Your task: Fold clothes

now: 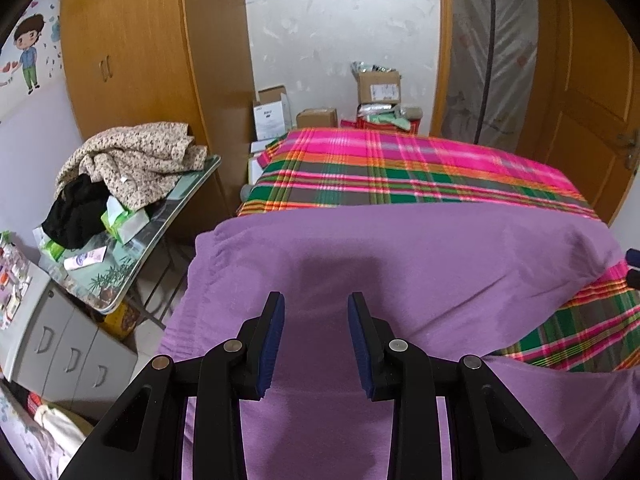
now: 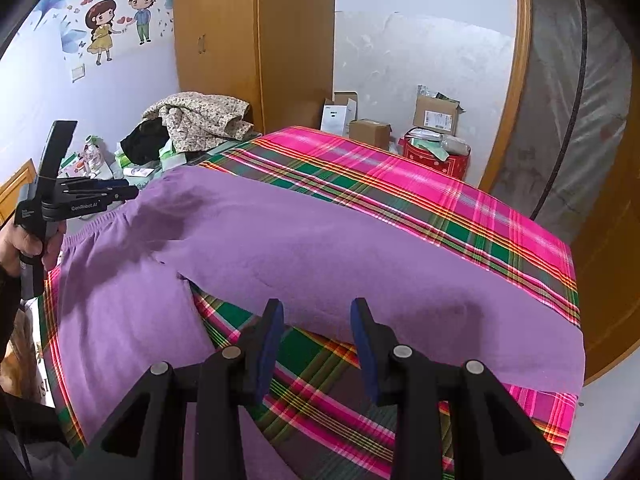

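A pair of purple trousers [image 2: 320, 248] lies spread on the plaid-covered table, its elastic waistband [image 2: 96, 220] at the left and the two legs splitting apart toward the right. In the left wrist view the trousers [image 1: 400, 248] fill the foreground under my left gripper [image 1: 316, 304], which hovers open above the waist part with nothing between its fingers. My right gripper [image 2: 316, 308] is open too, poised over the gap between the two legs, just short of the far leg's lower edge. The left gripper [image 2: 124, 192] also shows from the side, held in a hand [image 2: 24, 240].
The plaid cloth [image 2: 440, 200] covers the table. A side table [image 1: 160, 216] to the left carries a heap of floral and black clothes [image 1: 132, 156] and small packets. Cardboard boxes [image 1: 378, 88] stand by the far wall, a wooden wardrobe [image 1: 132, 48] behind, grey drawers [image 1: 64, 344] at the lower left.
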